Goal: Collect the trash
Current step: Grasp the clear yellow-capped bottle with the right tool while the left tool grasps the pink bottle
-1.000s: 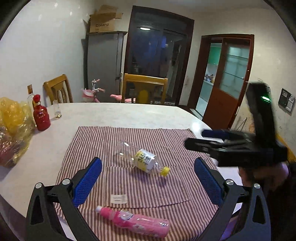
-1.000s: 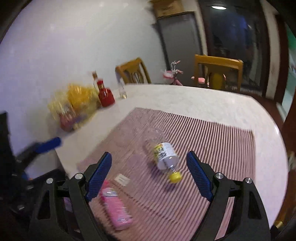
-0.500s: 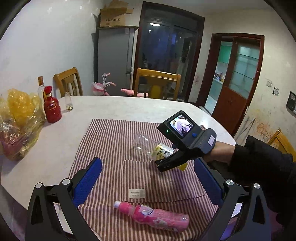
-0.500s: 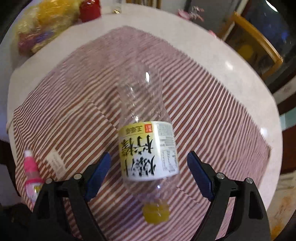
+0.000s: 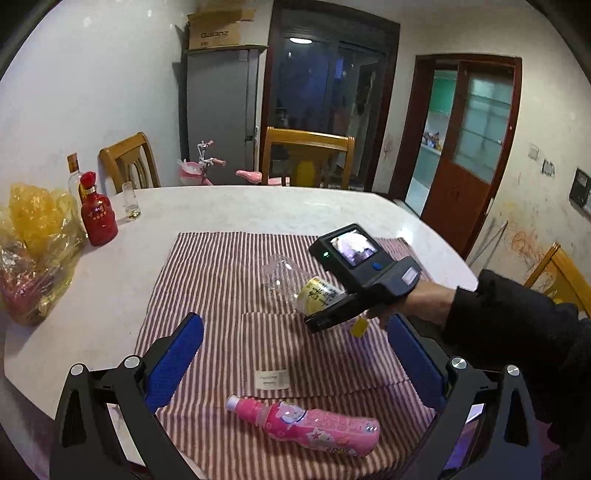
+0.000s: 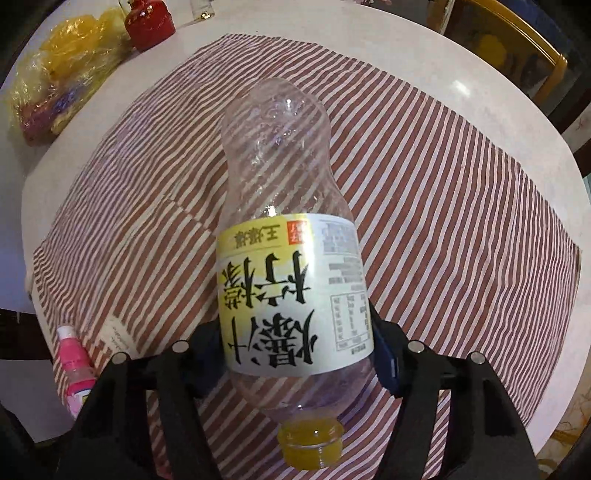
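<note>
A: What is at the centre?

B: A clear plastic bottle lies on its side on a striped cloth. It looks empty, with a yellow cap and a yellow-and-white label in large black Chinese characters. The right claw straddles the labelled part, its jaws closing with the bottle between them; both pads seem to meet the sides.

A: And the other claw?

B: The left claw hangs wide apart, holding nothing, above the cloth's near edge.

A: What else is there?

B: One pink bottle with cartoon print lies near it, beside a small white tag too small to read. On the round white worktop stand one red bottle, one small glass and a yellow plastic bag of wrapped goods. A cardboard box on a grey cabinet reads "Galanz".
</note>
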Available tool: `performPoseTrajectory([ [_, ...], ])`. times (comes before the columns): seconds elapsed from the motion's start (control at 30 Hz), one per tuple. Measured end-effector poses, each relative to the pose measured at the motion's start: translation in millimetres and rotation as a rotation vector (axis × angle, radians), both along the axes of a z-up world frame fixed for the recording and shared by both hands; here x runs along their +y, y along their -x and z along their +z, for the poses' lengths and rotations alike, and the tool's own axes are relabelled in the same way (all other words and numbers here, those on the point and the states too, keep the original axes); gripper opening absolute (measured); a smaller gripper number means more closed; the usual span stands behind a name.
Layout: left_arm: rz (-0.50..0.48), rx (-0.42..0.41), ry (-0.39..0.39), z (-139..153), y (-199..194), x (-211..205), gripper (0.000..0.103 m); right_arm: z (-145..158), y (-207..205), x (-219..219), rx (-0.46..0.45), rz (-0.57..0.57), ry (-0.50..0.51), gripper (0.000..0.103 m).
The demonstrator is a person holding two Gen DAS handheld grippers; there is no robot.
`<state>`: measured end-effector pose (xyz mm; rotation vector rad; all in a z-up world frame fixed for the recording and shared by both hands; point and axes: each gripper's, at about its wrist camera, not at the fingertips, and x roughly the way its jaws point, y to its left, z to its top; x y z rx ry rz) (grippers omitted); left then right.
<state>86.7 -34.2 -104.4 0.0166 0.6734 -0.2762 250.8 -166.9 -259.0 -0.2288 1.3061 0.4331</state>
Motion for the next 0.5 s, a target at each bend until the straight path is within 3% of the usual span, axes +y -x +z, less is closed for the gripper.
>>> performPoseTrajectory([
  [0.17, 0.057, 0.117, -0.024, -23, -13, 24, 0.097, 14, 23, -24, -0.03, -0.039, -0.041, 0.065],
  [0.23, 0.119, 0.23, 0.025, -42, -19, 36, 0.097, 20, 31, -34, -0.044, -0.051, -0.053, 0.065],
  [0.3, 0.2, 0.394, 0.108, -66, -25, 46, 0.097, 25, 37, -41, -0.054, -0.057, -0.065, 0.065],
  [0.43, 0.325, 0.571, 0.142, -95, -21, 35, 0.097, 34, 46, -63, -0.071, -0.067, -0.121, 0.065],
  [0.5, 0.385, 0.661, 0.222, -109, -19, 32, 0.097, 37, 47, -72, -0.079, -0.072, -0.15, 0.065],
])
